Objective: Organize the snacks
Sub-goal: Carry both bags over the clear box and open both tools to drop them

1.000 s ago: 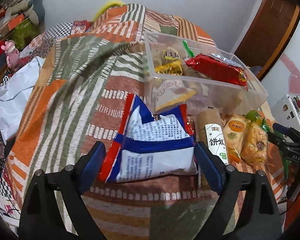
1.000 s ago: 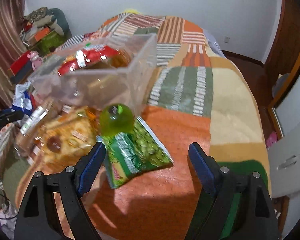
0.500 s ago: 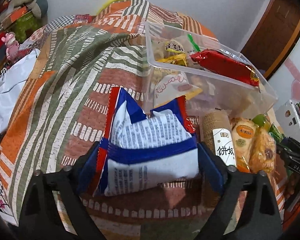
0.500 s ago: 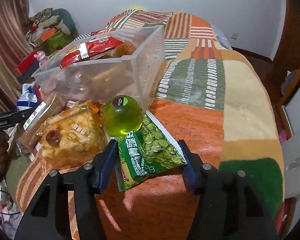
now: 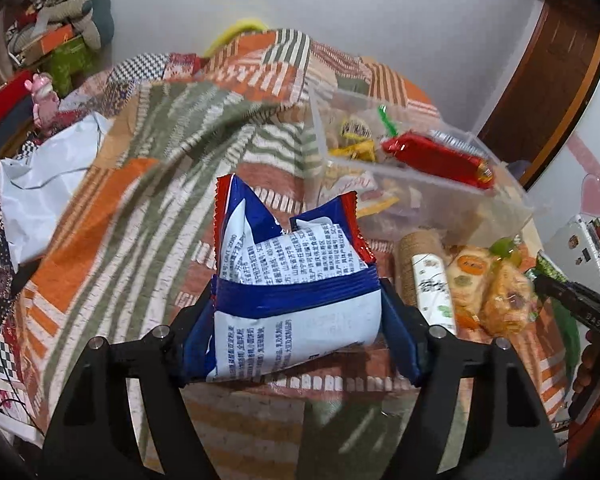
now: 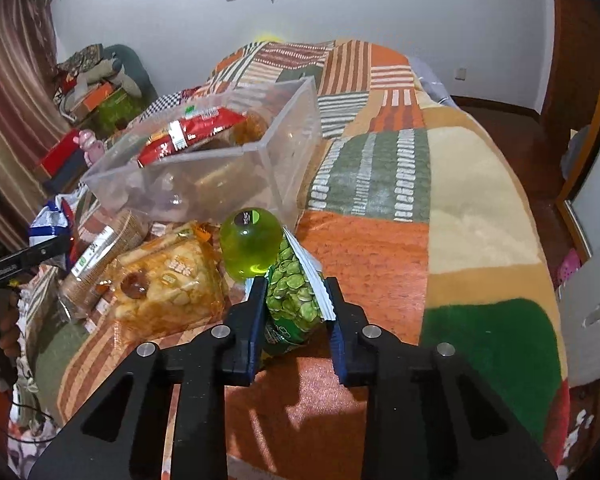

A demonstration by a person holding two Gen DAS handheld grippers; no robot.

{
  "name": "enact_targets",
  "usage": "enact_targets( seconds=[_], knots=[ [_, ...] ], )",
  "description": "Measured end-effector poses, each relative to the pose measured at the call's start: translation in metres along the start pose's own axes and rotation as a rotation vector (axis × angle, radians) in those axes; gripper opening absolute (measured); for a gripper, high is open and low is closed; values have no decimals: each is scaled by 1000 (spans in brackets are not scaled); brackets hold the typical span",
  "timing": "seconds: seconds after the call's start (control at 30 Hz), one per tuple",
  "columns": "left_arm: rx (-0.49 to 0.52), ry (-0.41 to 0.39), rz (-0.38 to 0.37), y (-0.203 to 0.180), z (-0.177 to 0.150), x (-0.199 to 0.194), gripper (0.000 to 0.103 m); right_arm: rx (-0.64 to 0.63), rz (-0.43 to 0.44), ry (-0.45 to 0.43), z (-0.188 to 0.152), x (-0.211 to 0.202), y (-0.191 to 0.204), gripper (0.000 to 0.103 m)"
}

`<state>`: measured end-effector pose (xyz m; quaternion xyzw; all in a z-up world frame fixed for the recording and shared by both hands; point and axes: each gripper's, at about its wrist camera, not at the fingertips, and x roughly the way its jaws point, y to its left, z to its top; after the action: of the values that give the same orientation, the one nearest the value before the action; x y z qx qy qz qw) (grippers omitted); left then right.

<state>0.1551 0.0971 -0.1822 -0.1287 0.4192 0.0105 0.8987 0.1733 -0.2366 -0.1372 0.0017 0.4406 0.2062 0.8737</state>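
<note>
My left claw (image 5: 296,320) has just been closing and now squeezes a puffy blue-and-white snack bag (image 5: 292,292) with red crimped edges and small black print, tipped up above the patchwork bed cover (image 5: 112,216). My right claw (image 6: 296,304) has closed tight on a green pea packet (image 6: 294,296), pinching it narrow just beside a round green jelly cup (image 6: 250,242). Behind both stands the clear plastic bin (image 6: 292,152), with a red wrapper (image 5: 436,158) lying on top of the snacks inside.
</note>
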Motion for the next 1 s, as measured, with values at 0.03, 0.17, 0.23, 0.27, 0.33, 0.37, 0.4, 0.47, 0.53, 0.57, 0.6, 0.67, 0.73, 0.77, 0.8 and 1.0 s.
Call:
enact_targets(
  seconds=[0.03, 0.17, 0.23, 0.27, 0.33, 0.37, 0.4, 0.47, 0.53, 0.57, 0.6, 0.67, 0.73, 0.77, 0.8, 1.0],
  knots=[
    [2, -14, 0, -1, 2, -6, 74, -1, 2, -6, 1, -2, 1, 24],
    [13, -60, -9, -6, 10, -23, 74, -9, 5, -35, 5, -12, 6, 24],
    [24, -82, -14, -11, 15, -30, 74, -17, 9, -49, 8, -16, 7, 24],
    [29, -89, -16, -13, 17, -33, 74, -16, 11, -63, 11, -19, 8, 24],
    [42, -109, -18, -18, 22, -38, 74, -15, 17, -84, 16, -24, 8, 24],
    [48, -119, -23, -21, 25, -40, 74, -14, 19, -92, 18, -26, 9, 24],
    [49, -125, -25, -22, 27, -41, 74, -14, 22, -107, 23, -29, 9, 24],
    [55, -137, -32, -27, 33, -43, 74, -14, 24, -126, 27, -32, 9, 24],
    [61, -146, -41, -32, 40, -43, 74, -15, 27, -149, 34, -36, 10, 24],
    [64, -150, -44, -34, 44, -43, 74, -17, 27, -160, 38, -37, 10, 24],
    [67, -152, -47, -37, 47, -42, 74, -19, 25, -171, 42, -38, 11, 24],
    [76, -159, -50, -42, 52, -41, 74, -23, 20, -187, 48, -39, 11, 24],
    [90, -162, -50, -48, 58, -38, 74, -23, 21, -203, 55, -39, 12, 24],
    [93, -162, -51, -50, 59, -37, 74, -22, 22, -210, 59, -38, 12, 24],
    [97, -162, -55, -52, 62, -35, 74, -21, 24, -217, 64, -36, 12, 24],
    [123, -160, -69, -64, 76, -20, 74, -25, 29, -252, 81, -34, 16, 24]
  ],
)
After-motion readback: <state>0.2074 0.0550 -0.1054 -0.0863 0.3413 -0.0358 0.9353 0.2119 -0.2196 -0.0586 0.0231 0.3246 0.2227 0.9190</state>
